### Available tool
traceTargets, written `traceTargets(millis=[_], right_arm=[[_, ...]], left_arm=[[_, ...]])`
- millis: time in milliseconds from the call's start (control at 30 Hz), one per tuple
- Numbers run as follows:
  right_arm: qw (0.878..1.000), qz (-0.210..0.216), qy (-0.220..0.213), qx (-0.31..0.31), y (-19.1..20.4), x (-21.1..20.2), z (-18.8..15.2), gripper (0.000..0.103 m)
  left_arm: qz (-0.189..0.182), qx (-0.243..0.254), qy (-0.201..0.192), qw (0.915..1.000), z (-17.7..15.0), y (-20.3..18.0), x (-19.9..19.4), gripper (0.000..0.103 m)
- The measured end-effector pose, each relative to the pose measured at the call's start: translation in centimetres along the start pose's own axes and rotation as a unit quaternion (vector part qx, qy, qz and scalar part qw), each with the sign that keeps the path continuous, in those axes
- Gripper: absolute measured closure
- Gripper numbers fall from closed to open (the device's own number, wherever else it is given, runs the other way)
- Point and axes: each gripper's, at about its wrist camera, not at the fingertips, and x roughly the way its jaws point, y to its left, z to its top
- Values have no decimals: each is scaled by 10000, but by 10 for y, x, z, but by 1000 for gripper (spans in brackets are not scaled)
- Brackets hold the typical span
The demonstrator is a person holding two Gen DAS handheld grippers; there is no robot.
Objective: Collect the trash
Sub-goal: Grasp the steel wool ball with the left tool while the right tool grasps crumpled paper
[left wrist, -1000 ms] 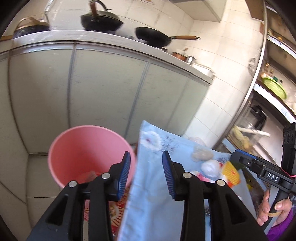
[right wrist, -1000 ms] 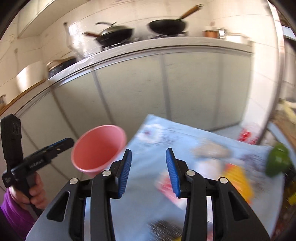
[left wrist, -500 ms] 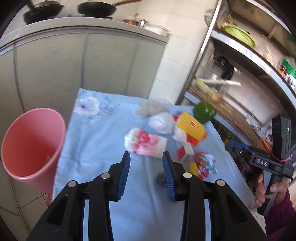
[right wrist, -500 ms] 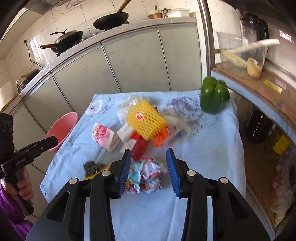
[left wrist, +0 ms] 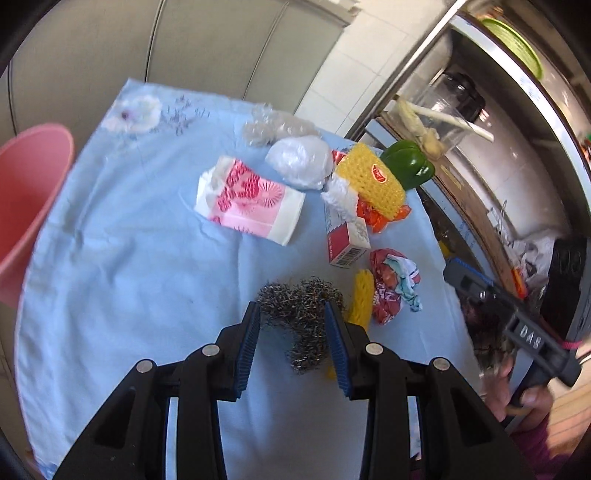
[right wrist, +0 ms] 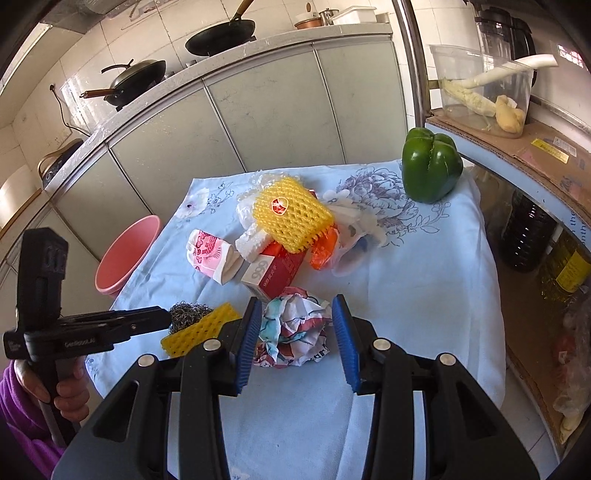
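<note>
Below, both grippers gape: left gripper (left wrist: 291,314) straddles springy steel wool (left wrist: 303,306); right gripper (right wrist: 295,314) brackets light crumpled wrapper (right wrist: 293,328); pinch mid-bulk.

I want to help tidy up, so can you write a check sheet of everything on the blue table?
Surface: blue flowered tablecloth, wrinkled.
Job's things: crumpled colourful wrapper; steel wool scrubber; pink-and-white paper bag; red-and-white carton; large yellow foam fruit net; small yellow foam net; white plastic bag; pink bin beside the table.
Clutter: green bell pepper, probably not trash.
Grippers: left gripper open around the scrubber; right gripper open around the wrapper.
Cables: nothing seen on the table.
Surroundings: woks on the counter; shelf with a clear tub.
</note>
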Motion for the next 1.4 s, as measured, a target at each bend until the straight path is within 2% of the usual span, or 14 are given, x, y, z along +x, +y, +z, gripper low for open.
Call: traceTargets(millis=[100,200,233,300,433,467,633,867,967,1000,1033,1067,1200,1400], right_arm=[[10000,3,16,-47,2,-1,-1,63],[9998,-24,81,-169,8,1,-5,63],[9997,-43,116,-197,9,3,-6,62],[9995,-98,228,-210,10,10,-9,55],[9990,-189,372,-152,7,24,-12,55],[9989,-188,406,-110,6,26,-13,55],[9986,-89,516,-93,10,29,-17,55],[9976,-208,640,-170,16,36,-22,55],[9981,-239,553,-153,15,37,-24,56],[9981,-235,549,-132,14,38,-24,66],[9981,-220,561,-107,13,38,-25,68],[9982,-214,559,-101,13,38,-25,74],[9983,-316,442,-228,14,25,-24,78],[9986,-276,-31,-452,29,-3,-6,79]], left_arm=[[46,-163,152,9997,2,-1,9,68],[64,-76,204,9997,-1,-7,14,70],[91,20,169,9998,-3,-9,14,72],[158,148,41,9998,-4,-12,11,85],[128,186,-193,9996,-2,-8,-3,94],[127,188,-277,9994,-1,-7,-8,100],[151,123,-688,9974,5,3,-32,100],[94,47,-948,9954,7,14,-49,100],[85,68,-1065,9943,6,16,-56,100],[81,69,-1094,9939,5,16,-58,100],[68,67,-1116,9937,5,16,-60,100],[54,67,-1140,9934,5,17,-61,100],[36,92,-1267,9919,6,20,-69,100],[155,81,-1670,9858,9,30,-92,100]])
